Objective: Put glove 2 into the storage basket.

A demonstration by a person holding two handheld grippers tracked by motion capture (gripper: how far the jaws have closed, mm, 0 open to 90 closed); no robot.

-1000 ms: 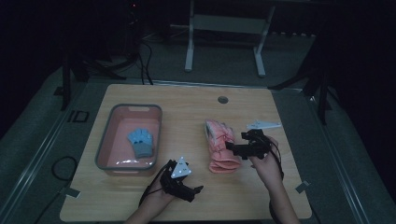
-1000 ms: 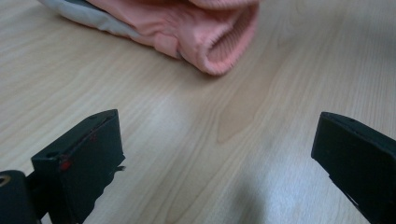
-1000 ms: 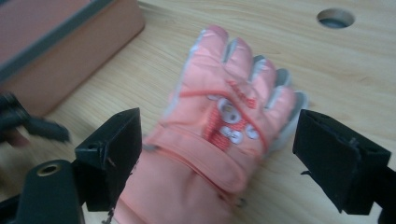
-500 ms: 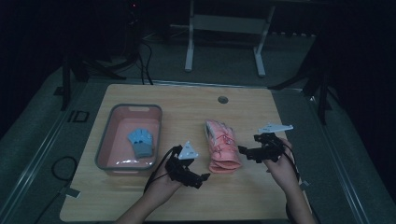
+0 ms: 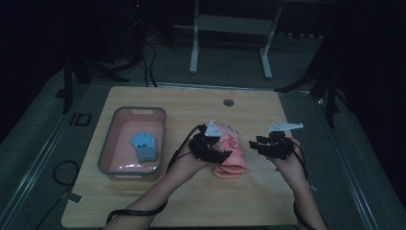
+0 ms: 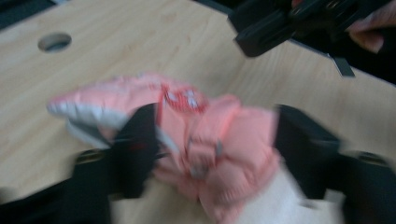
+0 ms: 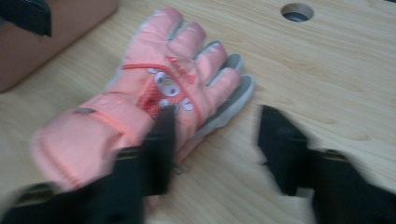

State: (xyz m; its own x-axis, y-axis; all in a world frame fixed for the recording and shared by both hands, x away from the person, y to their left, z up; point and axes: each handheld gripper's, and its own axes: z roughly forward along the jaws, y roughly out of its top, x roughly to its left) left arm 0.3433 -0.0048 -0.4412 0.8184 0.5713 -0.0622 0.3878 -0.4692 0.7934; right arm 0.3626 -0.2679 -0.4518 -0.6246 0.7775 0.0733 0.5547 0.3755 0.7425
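From above, my left gripper (image 5: pixel 221 154) sits over the pink glove (image 5: pixel 232 154) beside the bin (image 5: pixel 108 152).

Left gripper view: jaws apart, straddling the cuff to grab it.

Right gripper view: jaws apart beside the glove's fingers, waiting.

We see our left tool (image 6: pixel 210 154) with its two black jaws wide apart, one on each side of a pink glove (image 6: pixel 196 140). The glove lies on the light wooden surface (image 6: pixel 140 37). It has grey fingertips and a small strap with a buckle. A round hole (image 6: pixel 54 41) sits in the wood at the top left. Our right tool (image 6: pixel 280 25) shows at the top right, held by a hand (image 6: pixel 373 28). The picture is blurry.
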